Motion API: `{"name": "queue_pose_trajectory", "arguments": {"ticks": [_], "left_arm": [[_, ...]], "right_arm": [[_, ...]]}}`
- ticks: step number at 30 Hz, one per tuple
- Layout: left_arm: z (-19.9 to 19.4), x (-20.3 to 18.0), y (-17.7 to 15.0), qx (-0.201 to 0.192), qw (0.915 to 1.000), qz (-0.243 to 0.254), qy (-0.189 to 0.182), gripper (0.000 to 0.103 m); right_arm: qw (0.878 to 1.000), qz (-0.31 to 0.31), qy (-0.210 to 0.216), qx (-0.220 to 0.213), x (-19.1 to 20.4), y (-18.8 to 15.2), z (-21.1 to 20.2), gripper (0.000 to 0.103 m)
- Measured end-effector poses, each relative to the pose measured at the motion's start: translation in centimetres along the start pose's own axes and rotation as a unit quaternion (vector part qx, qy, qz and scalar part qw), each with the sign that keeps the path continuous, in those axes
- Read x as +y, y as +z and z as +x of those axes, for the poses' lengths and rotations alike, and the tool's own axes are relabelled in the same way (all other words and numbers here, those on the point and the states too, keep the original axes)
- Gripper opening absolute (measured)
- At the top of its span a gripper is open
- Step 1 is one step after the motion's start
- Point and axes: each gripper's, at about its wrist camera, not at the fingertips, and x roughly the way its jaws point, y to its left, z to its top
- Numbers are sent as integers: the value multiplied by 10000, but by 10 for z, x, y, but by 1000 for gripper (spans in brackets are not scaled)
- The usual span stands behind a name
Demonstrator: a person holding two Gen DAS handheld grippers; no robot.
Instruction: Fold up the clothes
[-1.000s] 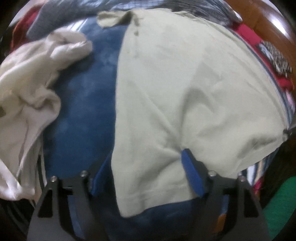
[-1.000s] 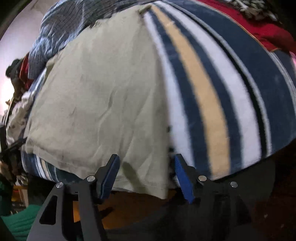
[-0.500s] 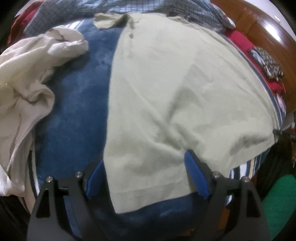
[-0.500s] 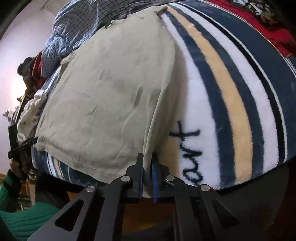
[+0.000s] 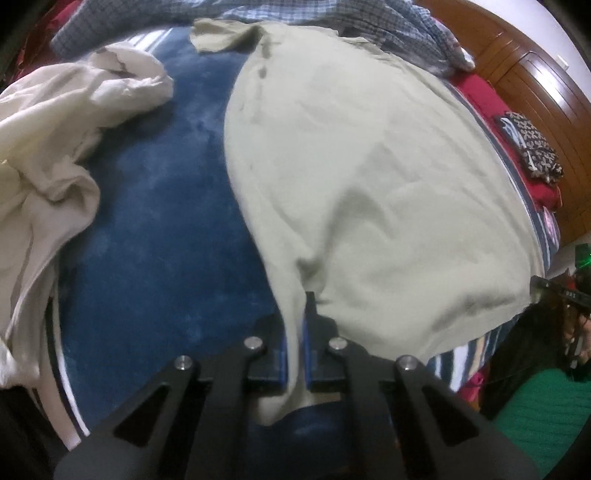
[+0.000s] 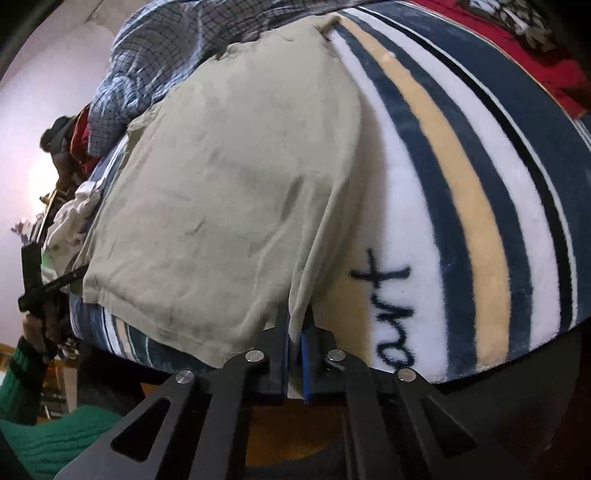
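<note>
A beige shirt (image 5: 369,177) lies spread on a blue and striped blanket (image 5: 155,229). My left gripper (image 5: 295,325) is shut on the shirt's near left hem corner, which bunches up between the blue pads. In the right wrist view the same beige shirt (image 6: 229,192) covers the striped blanket (image 6: 461,184), and my right gripper (image 6: 295,328) is shut on its near right hem corner. The collar end (image 5: 221,35) lies far from both grippers.
A crumpled cream garment (image 5: 48,155) lies at the left. A checked shirt (image 5: 388,26) is piled at the far side. Red cloth (image 5: 517,147) and a wooden headboard (image 5: 535,74) are at the right. The bed edge is just below the grippers.
My left gripper has closed on the shirt's hem; it was open around it before. My right gripper closed half a second ago and stays shut, the fabric now lifted slightly.
</note>
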Motion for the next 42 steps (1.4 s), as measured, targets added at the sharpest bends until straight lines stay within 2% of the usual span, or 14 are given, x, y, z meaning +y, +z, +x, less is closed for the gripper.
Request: {"name": "queue_pose_trajectory", "arguments": {"ticks": [3, 7, 13, 16, 18, 20, 23, 25, 26, 30, 32, 34, 38, 42], "left_arm": [[-8, 12, 0, -8, 9977, -616, -295, 5], [-30, 37, 5, -392, 9804, -1660, -985, 5], [-45, 50, 80, -888, 9637, -2174, -1269, 5], [-17, 55, 160, -692, 9643, -2315, -1081, 10], [9, 62, 221, -518, 9665, -2447, -568, 12], [26, 71, 263, -311, 9674, -2509, -137, 33], [10, 82, 279, -456, 9687, -2437, 153, 45], [-4, 89, 286, -588, 9690, -2377, 322, 48], [-11, 93, 290, -654, 9690, -2347, 407, 63], [-17, 63, 244, -655, 9871, -1115, 947, 72], [2, 28, 213, -502, 9882, 22, 1450, 72], [25, -2, 189, -305, 9732, 997, 2050, 72], [71, -39, 155, -24, 9338, 2396, 2658, 74], [99, -51, 142, 71, 9030, 3145, 2925, 77]], "right_arm": [[9996, 52, 245, -152, 2, 2, -9, 4], [9935, 272, 937, -591, -1, 14, -29, 4], [9774, 482, 1530, -1377, -9, 90, -45, 4], [9755, 916, 1419, -1410, -25, 169, -23, 4], [9782, 1144, 1021, -1398, -36, 226, 2, 4], [9807, 1376, 530, -1280, -45, 275, 30, 10], [9804, 1902, 176, -481, -59, 325, 67, 19], [9856, 1589, 293, -500, -48, 334, 63, 24], [9898, 1297, 154, -570, -39, 334, 57, 28], [9973, -259, -41, -691, 11, 296, 43, 61], [9896, -1306, -215, -568, 45, 263, 44, 64], [9706, -2278, -631, -463, 74, 234, 50, 65], [9278, -3498, -1287, -179, 103, 203, 77, 69], [9194, -3704, -1267, 381, 99, 205, 109, 69]]}}
